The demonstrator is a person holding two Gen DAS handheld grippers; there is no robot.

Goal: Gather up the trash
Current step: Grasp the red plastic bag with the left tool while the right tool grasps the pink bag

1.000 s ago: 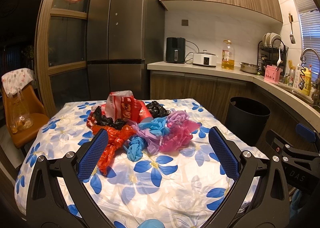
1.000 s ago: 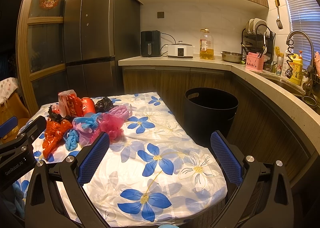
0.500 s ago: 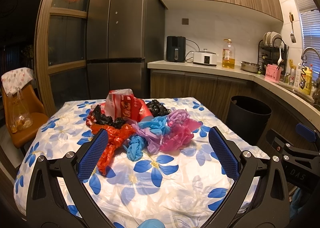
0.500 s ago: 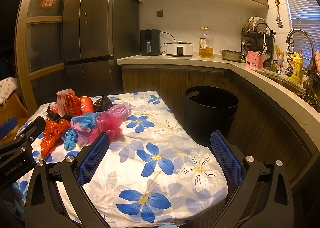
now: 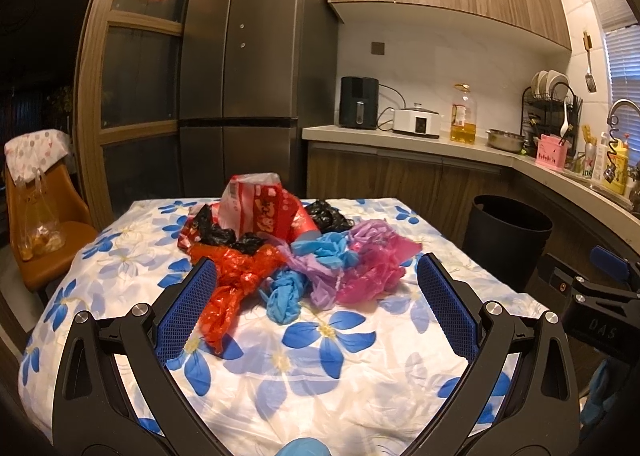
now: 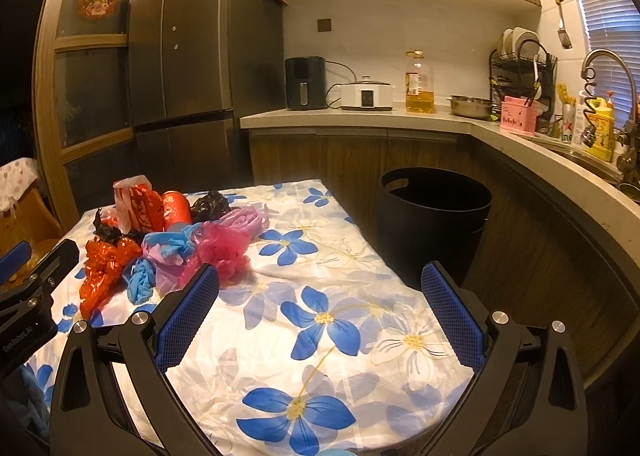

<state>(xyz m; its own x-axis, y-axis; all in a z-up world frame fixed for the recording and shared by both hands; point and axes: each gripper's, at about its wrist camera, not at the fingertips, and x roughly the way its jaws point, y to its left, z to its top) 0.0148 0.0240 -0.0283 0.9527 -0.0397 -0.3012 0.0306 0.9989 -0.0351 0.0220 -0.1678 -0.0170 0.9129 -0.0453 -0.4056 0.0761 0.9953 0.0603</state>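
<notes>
Right now the black bin (image 6: 434, 208) is standing on the floor just beside the floral surface (image 6: 320, 320), and its inside is showing only dark, so I cannot tell what it is holding. One heap of trash (image 5: 288, 248) is lying on the surface: one red-and-white printed bag (image 5: 260, 204), one orange-red bag (image 5: 236, 280), two black bags (image 5: 332, 214), one pink bag (image 5: 376, 272), one purple bag (image 5: 320, 276) and blue pieces (image 5: 284, 292); one red can (image 6: 176, 208) is showing too. The left claw (image 5: 314, 296) is hovering wide open and empty before the heap. The right claw (image 6: 320, 304) is hanging wide open, gripping nothing
</notes>
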